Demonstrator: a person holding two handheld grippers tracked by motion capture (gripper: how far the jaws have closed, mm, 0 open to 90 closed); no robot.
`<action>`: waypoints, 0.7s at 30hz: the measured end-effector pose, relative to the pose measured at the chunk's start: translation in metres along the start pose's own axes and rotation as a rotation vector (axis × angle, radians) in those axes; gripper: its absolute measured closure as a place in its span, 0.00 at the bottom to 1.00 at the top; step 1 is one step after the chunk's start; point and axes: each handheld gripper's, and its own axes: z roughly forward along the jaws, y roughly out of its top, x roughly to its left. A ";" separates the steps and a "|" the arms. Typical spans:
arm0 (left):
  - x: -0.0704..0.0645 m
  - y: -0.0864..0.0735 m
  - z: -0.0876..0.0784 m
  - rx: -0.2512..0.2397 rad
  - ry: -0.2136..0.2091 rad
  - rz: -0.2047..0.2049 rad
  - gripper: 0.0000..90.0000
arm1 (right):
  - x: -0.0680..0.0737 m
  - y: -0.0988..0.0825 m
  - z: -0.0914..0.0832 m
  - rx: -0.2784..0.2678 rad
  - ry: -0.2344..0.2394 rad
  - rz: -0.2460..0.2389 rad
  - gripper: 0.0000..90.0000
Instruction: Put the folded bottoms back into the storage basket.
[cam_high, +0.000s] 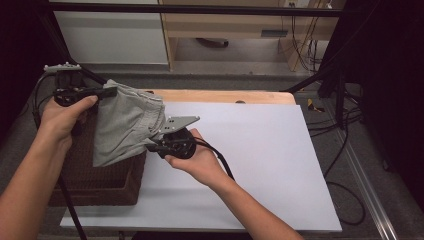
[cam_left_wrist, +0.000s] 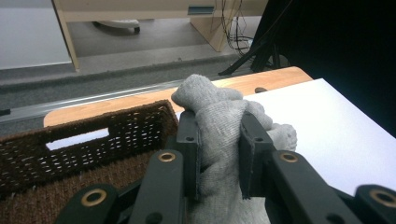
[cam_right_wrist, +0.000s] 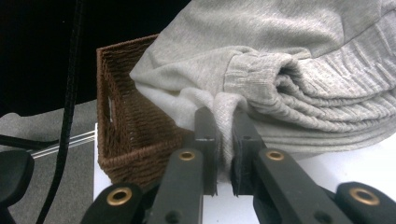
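High view: grey garment (cam_high: 127, 125) held up betw both grippers, hanging over the brown wicker basket (cam_high: 100, 182) at the table's left side. Left gripper (cam_high: 107, 92) is far-left, w/ its jaws clamped on the garment's top corner; right gripper (cam_high: 154, 145) is nearer and to the right, jaws pinching the garment's lower right edge. Cloth stretches betw the two, upper part bunched, lower edge draped over the basket's right wall. White table (cam_high: 250, 150) is bare to the right; wooden strip (cam_high: 225, 96) along its far edge.

Left gripper view: jaws of the left gripper (cam_left_wrist: 218, 140) stand a little apart but pressed tight on a thick wad of grey garment (cam_left_wrist: 219, 121), which bulges out above and below the jaw tips. Basket (cam_left_wrist: 93, 140) sits just behind-left, its handle slot visible.

Right gripper view: right gripper (cam_right_wrist: 224, 135) jaws nearly together, closed on a thin fold of garment (cam_right_wrist: 280, 70) near its ribbed cuff. Ribbed band runs off to the right. Basket (cam_right_wrist: 126, 130) corner is left of the jaws, cloth lying over its rim
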 end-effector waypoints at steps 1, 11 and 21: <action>0.002 0.000 -0.001 0.000 0.002 -0.002 0.82 | 0.000 0.001 0.001 -0.001 0.002 -0.002 0.94; 0.019 -0.004 -0.016 0.007 0.032 -0.032 0.82 | 0.006 0.009 0.022 -0.008 0.020 -0.005 0.94; 0.030 -0.009 -0.021 0.016 0.035 -0.028 0.82 | 0.010 0.012 0.040 0.009 0.027 -0.009 0.94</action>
